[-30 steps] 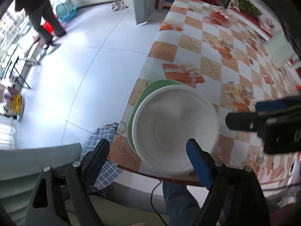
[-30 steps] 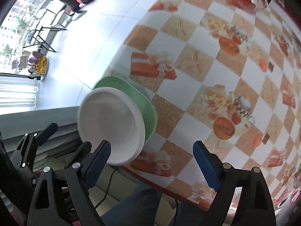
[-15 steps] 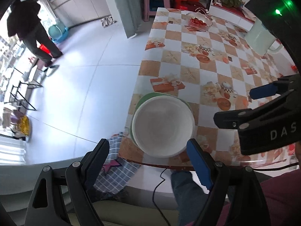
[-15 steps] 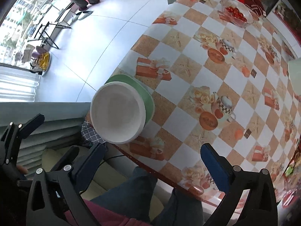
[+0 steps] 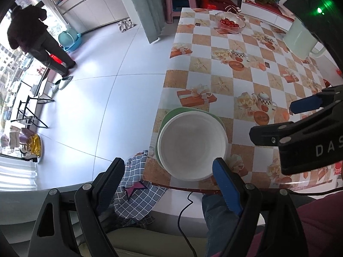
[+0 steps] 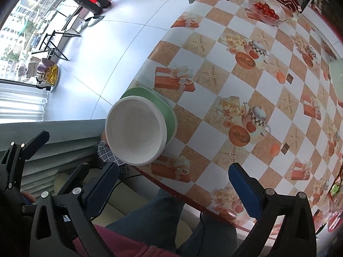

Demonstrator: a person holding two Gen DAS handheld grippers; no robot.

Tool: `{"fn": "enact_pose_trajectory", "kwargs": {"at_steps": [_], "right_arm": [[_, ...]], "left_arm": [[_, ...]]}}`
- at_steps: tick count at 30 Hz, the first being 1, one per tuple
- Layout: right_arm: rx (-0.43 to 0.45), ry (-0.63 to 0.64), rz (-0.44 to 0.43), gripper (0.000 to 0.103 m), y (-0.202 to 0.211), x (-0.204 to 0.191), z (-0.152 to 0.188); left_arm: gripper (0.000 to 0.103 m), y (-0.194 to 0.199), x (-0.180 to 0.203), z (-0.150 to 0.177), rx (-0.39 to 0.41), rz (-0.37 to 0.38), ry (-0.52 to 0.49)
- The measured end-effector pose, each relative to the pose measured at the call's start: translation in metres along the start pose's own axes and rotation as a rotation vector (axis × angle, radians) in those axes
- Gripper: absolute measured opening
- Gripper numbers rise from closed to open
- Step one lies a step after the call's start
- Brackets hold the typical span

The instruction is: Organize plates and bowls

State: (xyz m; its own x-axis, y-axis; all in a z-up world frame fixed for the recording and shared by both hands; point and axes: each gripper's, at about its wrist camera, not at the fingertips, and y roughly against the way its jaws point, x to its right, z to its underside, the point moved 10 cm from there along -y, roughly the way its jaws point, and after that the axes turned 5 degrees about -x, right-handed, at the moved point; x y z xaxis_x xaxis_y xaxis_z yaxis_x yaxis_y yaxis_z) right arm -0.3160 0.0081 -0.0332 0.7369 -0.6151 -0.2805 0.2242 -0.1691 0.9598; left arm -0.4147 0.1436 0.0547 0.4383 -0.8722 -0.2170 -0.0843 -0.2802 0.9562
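A white bowl (image 5: 191, 146) (image 6: 135, 131) stands stacked on a green plate (image 5: 171, 113) (image 6: 163, 102) at the near corner of the checked table (image 5: 242, 81) (image 6: 246, 90). My left gripper (image 5: 169, 171) hangs open well above the bowl, nothing between its fingers. My right gripper (image 6: 171, 175) is open wide over the table's near edge, to the right of the bowl, and holds nothing. Its black body (image 5: 300, 132) shows at the right of the left wrist view.
A glass bowl of red fruit (image 5: 230, 22) (image 6: 267, 10) sits at the far end, a pale green jug (image 5: 300, 40) at the right. A checked cloth (image 5: 137, 190) lies below the table corner. A person (image 5: 36, 40) stands on the white floor at left.
Both grippers have risen away from the bowl, so the bowl and plate look smaller. The right gripper's jaws have spread wider. Bowl and plate have stayed in place.
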Motion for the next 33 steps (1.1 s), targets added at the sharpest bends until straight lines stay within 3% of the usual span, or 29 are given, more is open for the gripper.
{"fn": "enact_pose_trajectory", "kwargs": {"at_steps": [33], "right_arm": [[-0.01, 0.034, 0.009, 0.103, -0.0019, -0.0049, 0.0009]], "left_arm": [[0.087, -0.0009, 0.001, 0.0046, -0.013, -0.008, -0.009]]}}
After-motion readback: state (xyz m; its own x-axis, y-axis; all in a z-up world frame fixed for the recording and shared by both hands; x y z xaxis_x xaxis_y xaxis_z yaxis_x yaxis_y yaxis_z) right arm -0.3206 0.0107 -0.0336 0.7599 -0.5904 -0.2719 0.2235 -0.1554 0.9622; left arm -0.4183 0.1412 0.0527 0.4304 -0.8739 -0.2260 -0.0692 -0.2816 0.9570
